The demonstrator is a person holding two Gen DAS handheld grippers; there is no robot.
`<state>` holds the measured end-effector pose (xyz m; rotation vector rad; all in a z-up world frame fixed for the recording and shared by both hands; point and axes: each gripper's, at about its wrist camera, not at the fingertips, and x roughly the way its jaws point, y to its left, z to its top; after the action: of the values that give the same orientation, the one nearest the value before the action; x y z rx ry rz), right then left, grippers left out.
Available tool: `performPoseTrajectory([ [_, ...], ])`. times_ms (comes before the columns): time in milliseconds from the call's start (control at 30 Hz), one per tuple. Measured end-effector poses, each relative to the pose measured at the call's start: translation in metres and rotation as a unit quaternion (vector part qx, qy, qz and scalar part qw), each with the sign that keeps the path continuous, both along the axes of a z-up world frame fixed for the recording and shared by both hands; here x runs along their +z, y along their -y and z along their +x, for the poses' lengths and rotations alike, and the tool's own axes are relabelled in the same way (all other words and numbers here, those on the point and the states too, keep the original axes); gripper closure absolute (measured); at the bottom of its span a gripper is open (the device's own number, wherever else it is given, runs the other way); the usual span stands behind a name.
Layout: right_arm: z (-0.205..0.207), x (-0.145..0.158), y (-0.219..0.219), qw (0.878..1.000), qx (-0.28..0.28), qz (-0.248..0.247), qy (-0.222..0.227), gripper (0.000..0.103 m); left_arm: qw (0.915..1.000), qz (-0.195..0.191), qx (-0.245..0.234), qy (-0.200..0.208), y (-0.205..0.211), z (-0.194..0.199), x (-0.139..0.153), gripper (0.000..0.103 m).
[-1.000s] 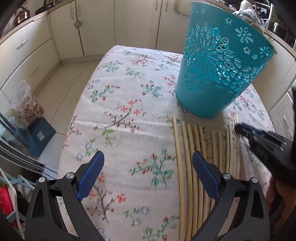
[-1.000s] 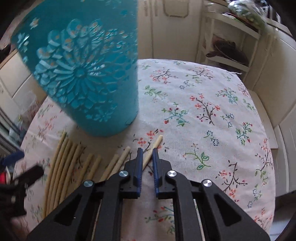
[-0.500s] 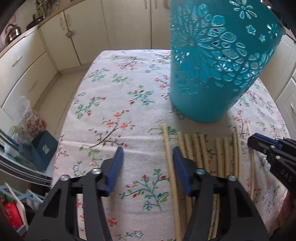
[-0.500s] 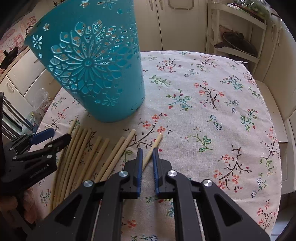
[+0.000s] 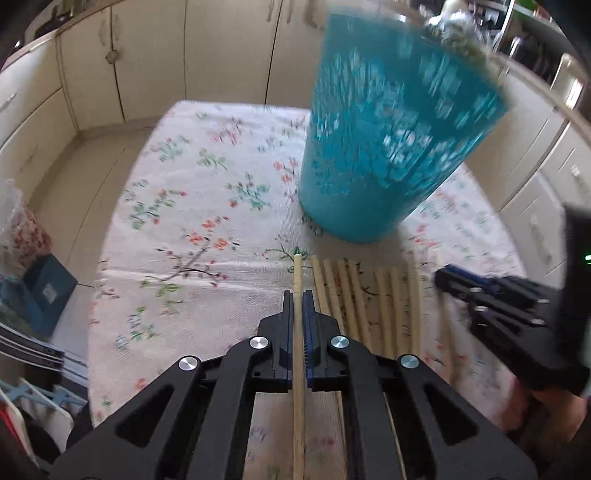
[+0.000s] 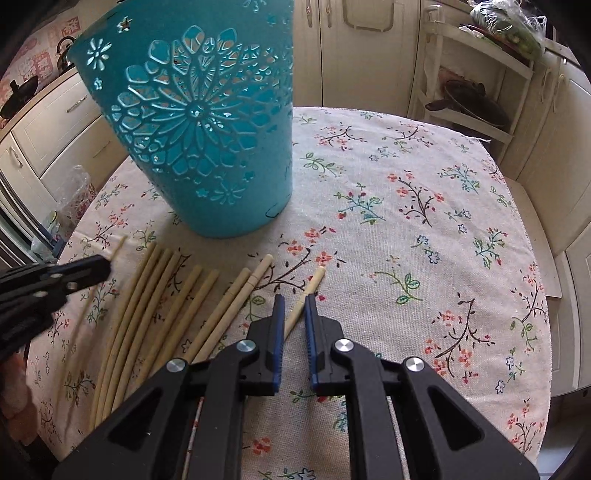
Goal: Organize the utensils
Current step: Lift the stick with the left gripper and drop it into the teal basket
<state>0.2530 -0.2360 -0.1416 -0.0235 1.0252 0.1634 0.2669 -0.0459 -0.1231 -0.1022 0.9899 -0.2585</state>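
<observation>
Left gripper (image 5: 298, 301) is clamped on the leftmost chopstick (image 5: 297, 275); right gripper (image 6: 294, 308) sits slightly parted around another stick (image 6: 312, 285), near the bin (image 6: 207, 147).

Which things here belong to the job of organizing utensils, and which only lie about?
For the job: the chopsticks on the tablecloth; the teal basket; the left claw, shut on one chopstick; the right claw.

Lying about: kettle, dark pan on the shelf, bagged greens.
</observation>
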Motion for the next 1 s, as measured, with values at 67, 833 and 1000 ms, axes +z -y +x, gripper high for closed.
performPoseTrajectory([
  [67,-0.007,0.001,-0.002,1.0,-0.002,0.003,0.001,0.091,0.9992,-0.035,-0.005,0.015,-0.01,-0.009,0.018,0.099],
  [833,0.0,0.0,0.012,0.999,-0.014,0.037,-0.005,0.089,0.9473,-0.153,0.012,0.282,0.025,0.055,0.227,0.098],
  [1000,0.003,0.0,0.015,0.999,-0.013,0.042,-0.008,0.089,0.9462,-0.125,0.045,0.295,0.047,0.102,0.212,0.098],
])
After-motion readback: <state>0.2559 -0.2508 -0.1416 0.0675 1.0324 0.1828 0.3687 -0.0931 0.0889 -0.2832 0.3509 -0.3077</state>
